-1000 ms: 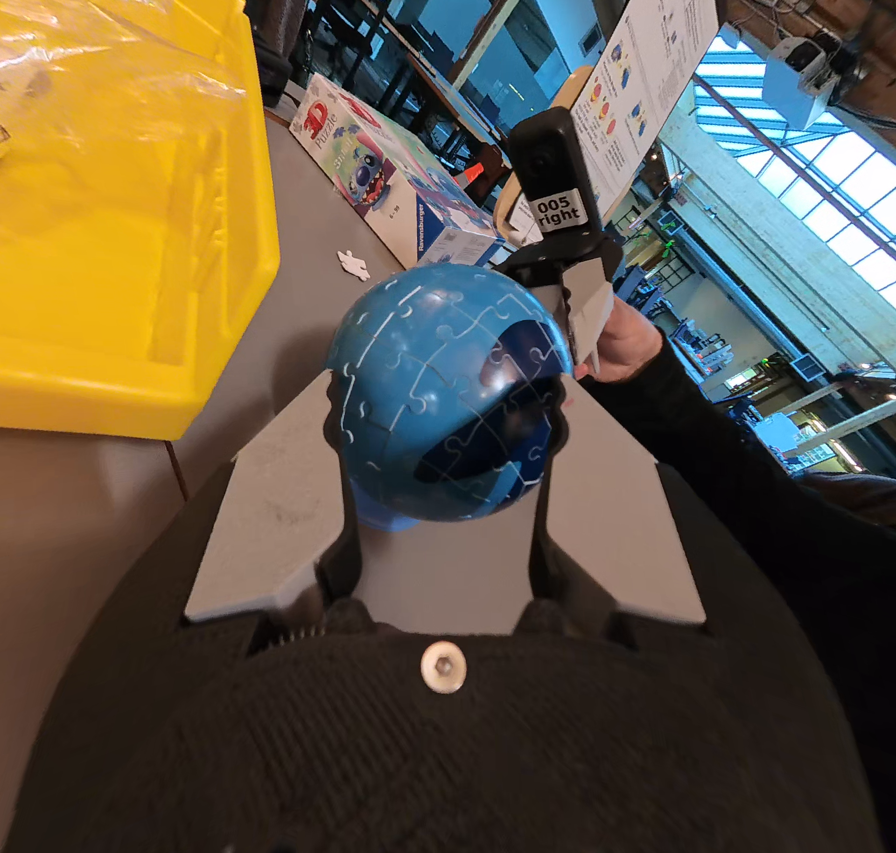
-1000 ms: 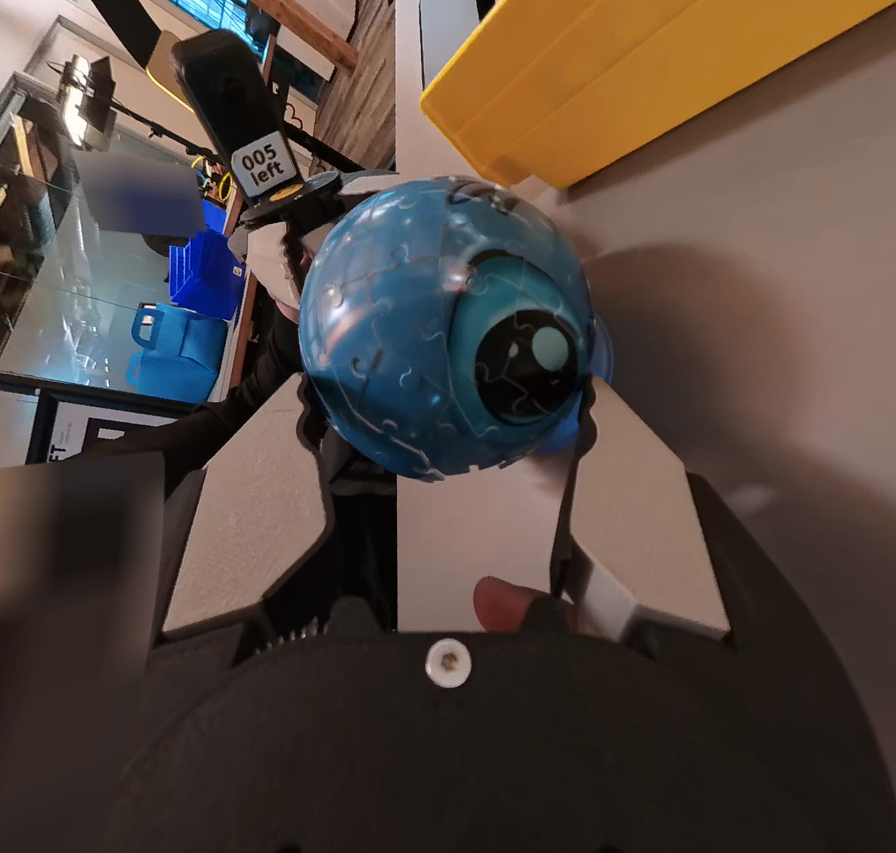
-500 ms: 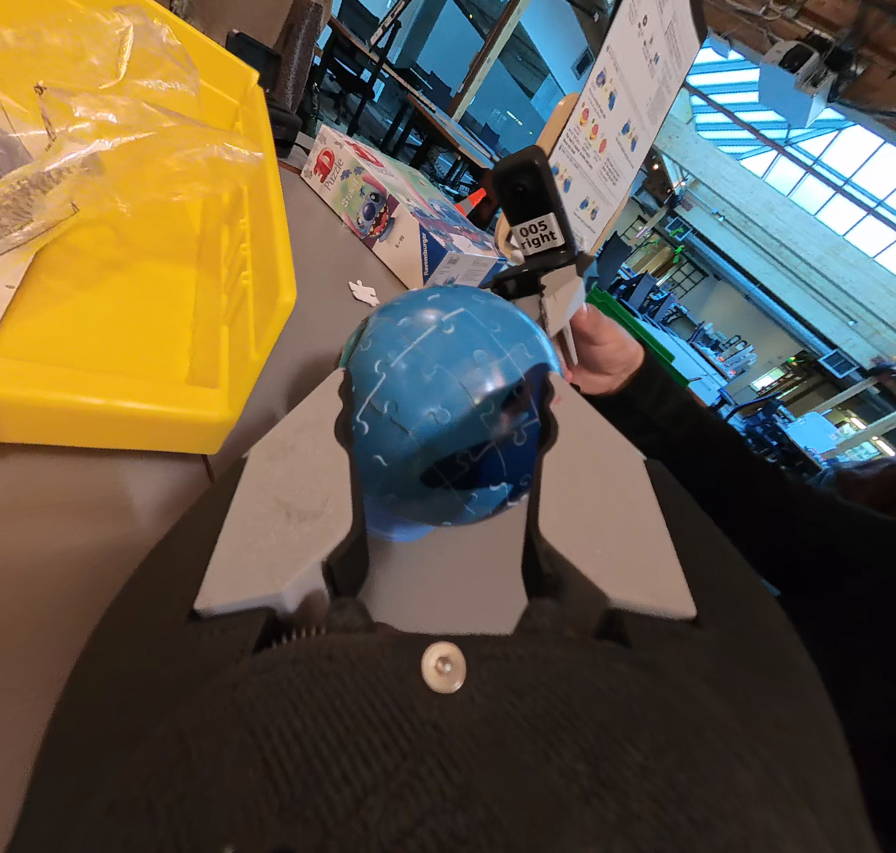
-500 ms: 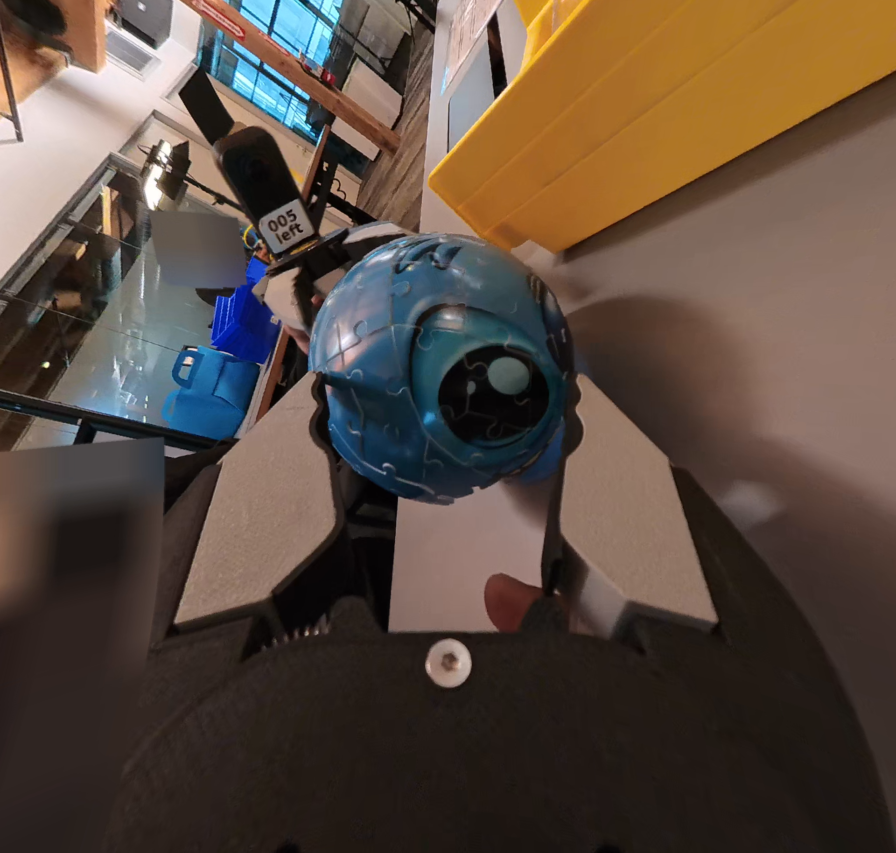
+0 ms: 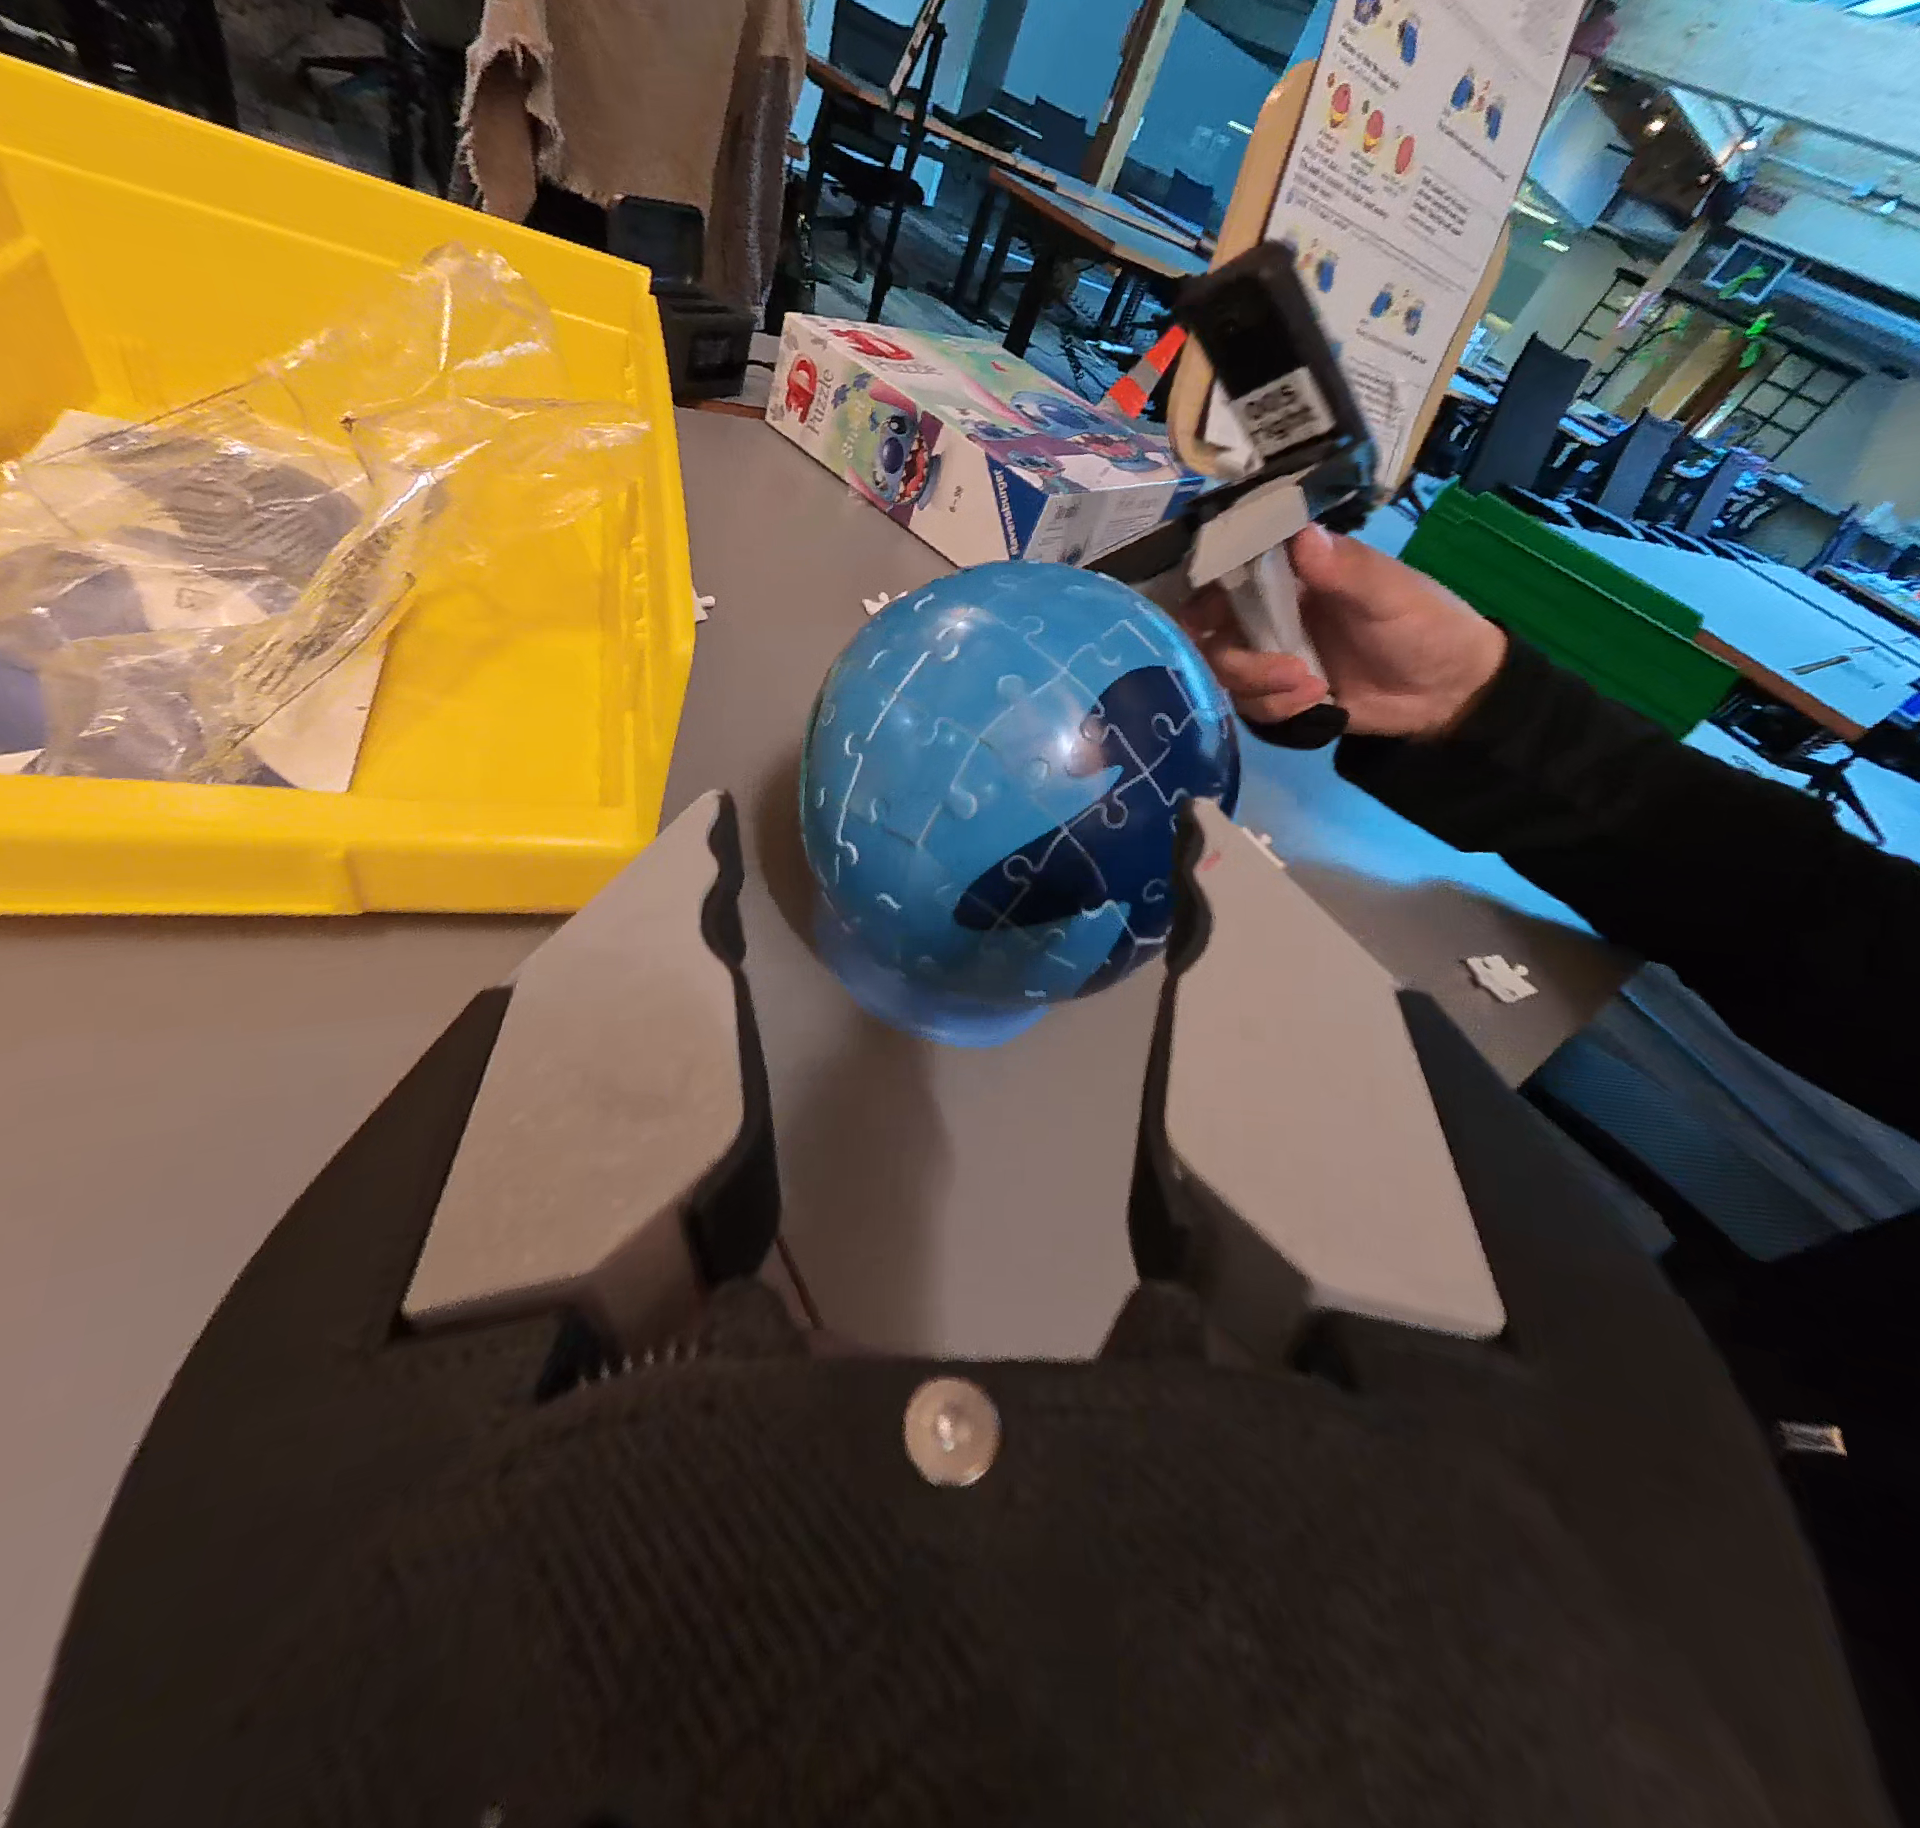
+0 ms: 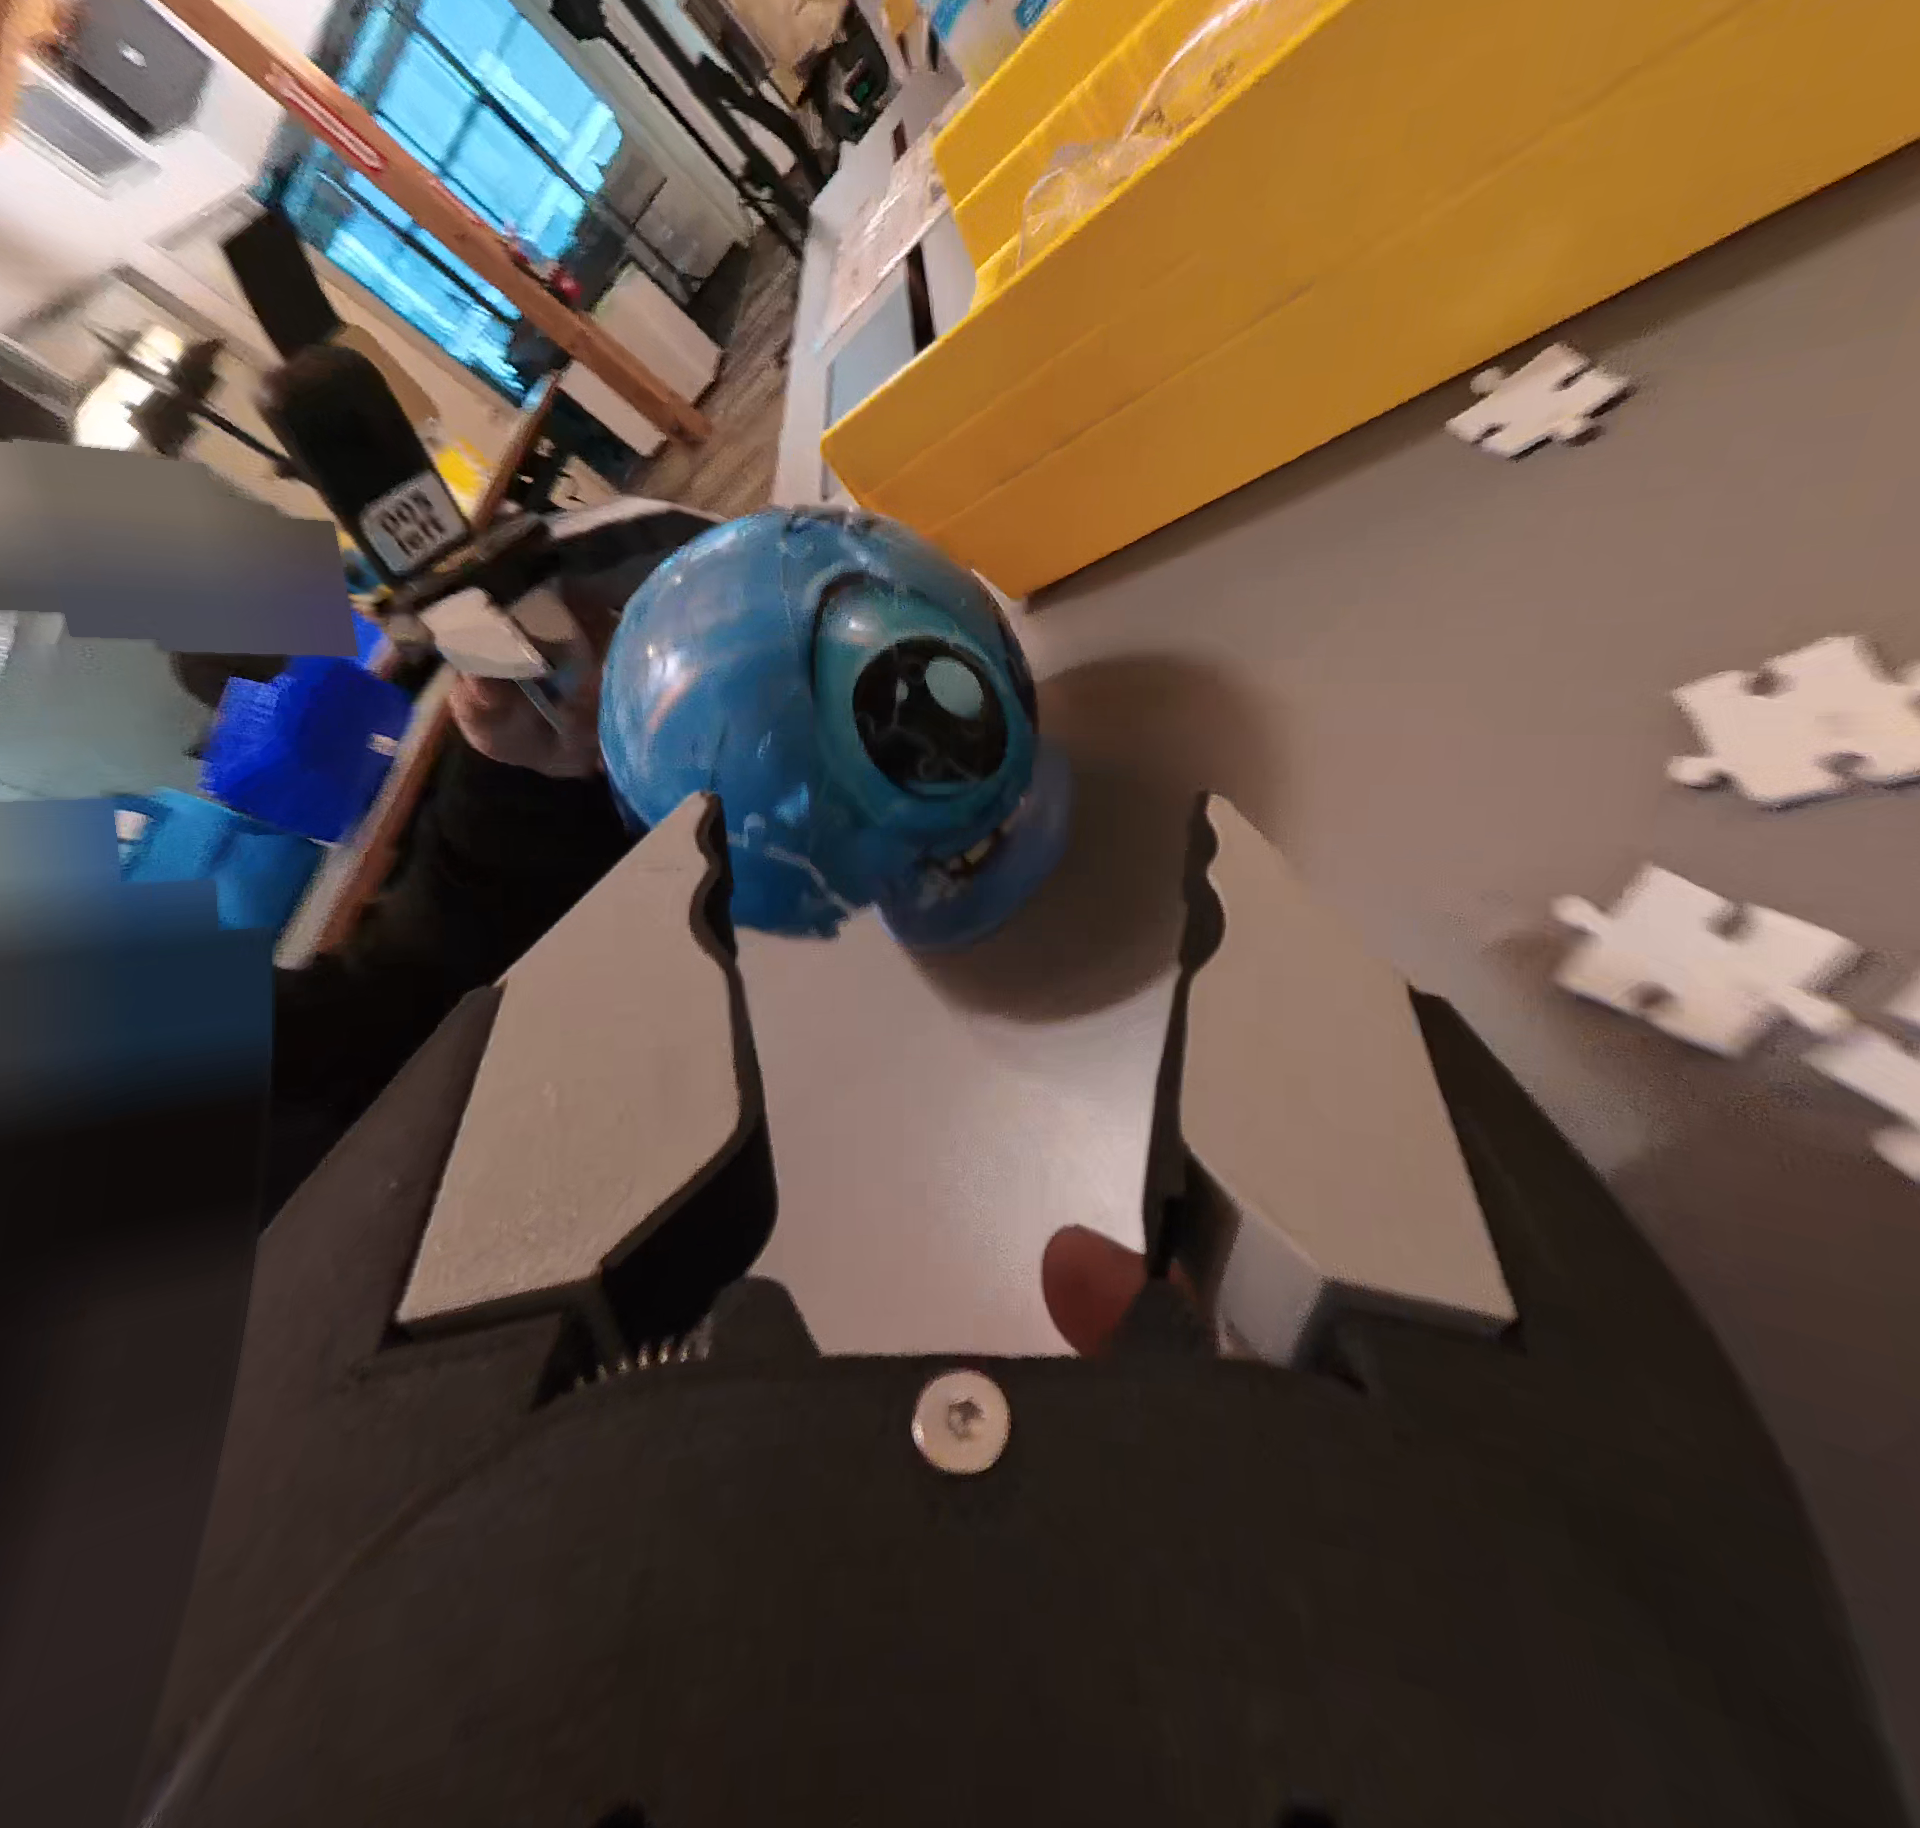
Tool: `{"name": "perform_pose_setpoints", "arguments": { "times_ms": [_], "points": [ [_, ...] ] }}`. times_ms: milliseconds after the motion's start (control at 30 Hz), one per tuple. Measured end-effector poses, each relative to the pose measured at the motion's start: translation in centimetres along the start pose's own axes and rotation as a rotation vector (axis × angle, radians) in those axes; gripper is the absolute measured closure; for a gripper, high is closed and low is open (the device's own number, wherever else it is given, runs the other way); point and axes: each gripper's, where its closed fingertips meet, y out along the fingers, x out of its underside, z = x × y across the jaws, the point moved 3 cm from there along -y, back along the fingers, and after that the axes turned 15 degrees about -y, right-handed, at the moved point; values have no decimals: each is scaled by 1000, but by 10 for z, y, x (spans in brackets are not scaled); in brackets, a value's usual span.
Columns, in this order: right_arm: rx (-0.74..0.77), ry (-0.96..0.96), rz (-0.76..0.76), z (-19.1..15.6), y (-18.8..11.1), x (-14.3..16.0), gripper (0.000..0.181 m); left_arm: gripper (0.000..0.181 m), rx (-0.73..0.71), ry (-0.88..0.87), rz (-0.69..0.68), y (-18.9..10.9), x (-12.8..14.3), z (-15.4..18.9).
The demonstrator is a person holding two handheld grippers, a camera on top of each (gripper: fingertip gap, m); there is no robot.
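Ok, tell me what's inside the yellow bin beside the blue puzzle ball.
The yellow bin holds a crumpled clear plastic bag lying over a white printed sheet and something dark. What the bag covers cannot be made out, and the bin's left part is out of frame.

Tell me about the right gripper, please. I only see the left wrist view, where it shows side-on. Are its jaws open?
Observer: Yes. The right gripper is open, with nothing between its jaws.
Operator: Is it touching the ball?
Observer: The blue puzzle ball sits just beyond its fingertips. One tip overlaps it in the picture, so I cannot tell if they touch.
Operator: What is on the ball's far side?
Observer: A large eye with a dark pupil and a pale spot.
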Motion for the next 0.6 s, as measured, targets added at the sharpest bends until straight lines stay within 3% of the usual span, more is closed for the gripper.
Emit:
{"name": "perform_pose_setpoints", "arguments": {
  "times_ms": [133,267,467,533,600],
  "points": [
    [82,-219,-112,-27,-50,37,100,103,-29,68,-37,-12,15,10],
    [162,-447,-297,-46,-81,92,111,103,10,173,-153,-13,53,40],
    [245,-575,-485,-33,-64,131,106,111,94,271,-257,14,100,88],
    [241,-618,-478,-34,-56,128,113,113,106,284,-296,27,114,96],
    [236,-620,-463,-34,-51,126,141,114,99,295,-326,37,124,100]
  ]
}}
